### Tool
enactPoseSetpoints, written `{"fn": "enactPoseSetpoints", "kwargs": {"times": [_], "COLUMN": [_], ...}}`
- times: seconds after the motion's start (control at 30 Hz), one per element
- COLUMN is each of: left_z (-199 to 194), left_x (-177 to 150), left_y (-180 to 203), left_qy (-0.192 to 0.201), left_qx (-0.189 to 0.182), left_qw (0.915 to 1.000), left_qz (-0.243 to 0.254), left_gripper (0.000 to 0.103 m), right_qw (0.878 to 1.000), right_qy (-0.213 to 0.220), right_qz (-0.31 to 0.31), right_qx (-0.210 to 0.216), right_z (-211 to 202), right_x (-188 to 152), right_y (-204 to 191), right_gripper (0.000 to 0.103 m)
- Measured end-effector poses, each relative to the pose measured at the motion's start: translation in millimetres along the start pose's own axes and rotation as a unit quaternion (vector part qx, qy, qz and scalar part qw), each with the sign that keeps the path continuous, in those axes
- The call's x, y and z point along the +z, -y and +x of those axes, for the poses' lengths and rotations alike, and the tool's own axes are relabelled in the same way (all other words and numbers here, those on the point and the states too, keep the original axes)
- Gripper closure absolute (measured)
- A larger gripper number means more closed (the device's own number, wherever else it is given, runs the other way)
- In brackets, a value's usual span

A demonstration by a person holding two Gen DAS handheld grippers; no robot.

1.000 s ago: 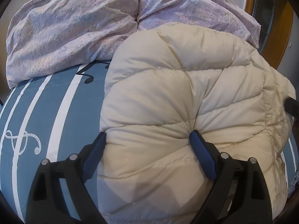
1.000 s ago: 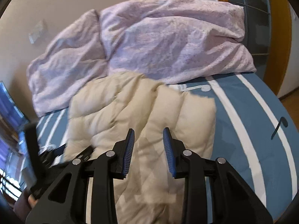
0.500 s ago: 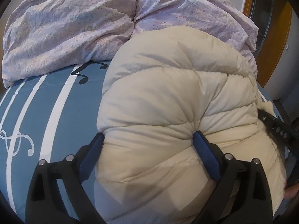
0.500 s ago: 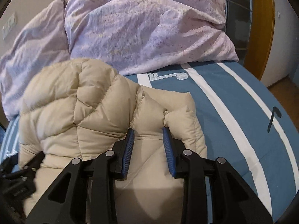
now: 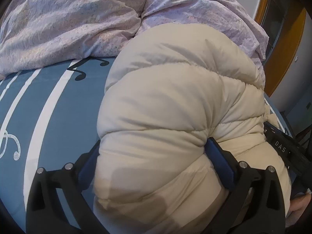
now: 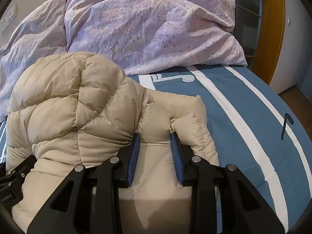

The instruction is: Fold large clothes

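Observation:
A cream puffer jacket (image 5: pixel 175 78) lies bunched on the blue striped bed cover (image 5: pixel 48 107). My left gripper (image 5: pixel 154 146) straddles a thick rolled fold at the jacket's near edge. Its jaws are opening, and its blue pads (image 5: pixel 218 161) still dent the padding that bulges between them. In the right wrist view the jacket (image 6: pixel 68 97) fills the left half, and my right gripper (image 6: pixel 155 136) is shut on a narrow fold near its right edge, low over the bed cover (image 6: pixel 243 117). The right gripper's black body (image 5: pixel 282 148) shows at the far right of the left wrist view.
A rumpled lilac duvet (image 6: pixel 146 19) is heaped along the far side of the bed, against the jacket's back edge. A wooden door frame (image 6: pixel 271 29) stands to the right of the bed. Part of a hand (image 5: pixel 300 204) shows at the lower right.
My right gripper has come down with its fold of the jacket, which now rests low on the bed. The left jaws have spread a little wider around the bulging fold.

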State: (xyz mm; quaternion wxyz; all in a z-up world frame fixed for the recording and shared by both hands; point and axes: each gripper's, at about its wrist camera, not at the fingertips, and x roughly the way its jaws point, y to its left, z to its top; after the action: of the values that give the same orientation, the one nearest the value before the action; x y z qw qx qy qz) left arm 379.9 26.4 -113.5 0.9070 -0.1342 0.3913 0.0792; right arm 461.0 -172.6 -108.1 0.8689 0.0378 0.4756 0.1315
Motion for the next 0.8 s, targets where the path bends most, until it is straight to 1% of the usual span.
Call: {"fn": "enactPoseSetpoints", "kwargs": {"times": [0.1,0.27,0.8], "left_z": [-0.1,-1.1,-1.1], "left_x": [-2.1,-2.4,-1.8], "left_y": [1.2,2.5,1.1], "left_qy": [0.009,0.013,0.013], "left_qx": [0.005,0.013,0.008], "left_qw": [0.9999,0.9998,0.9999], "left_qz": [0.004,0.009,0.006], "left_gripper": [0.002,0.002,0.002], "right_qw": [1.0,1.0,1.0], "right_qy": [0.0,-0.001,-0.001], "right_qz": [-0.003,-0.005,-0.002], "right_qx": [-0.003,-0.005,0.0], "right_z": [0.2,0.1,0.9], "right_x": [0.1,0.7,0.6], "right_y": [-1.3,-1.2,-0.1], "right_gripper": [0.068,0.068,0.068]}}
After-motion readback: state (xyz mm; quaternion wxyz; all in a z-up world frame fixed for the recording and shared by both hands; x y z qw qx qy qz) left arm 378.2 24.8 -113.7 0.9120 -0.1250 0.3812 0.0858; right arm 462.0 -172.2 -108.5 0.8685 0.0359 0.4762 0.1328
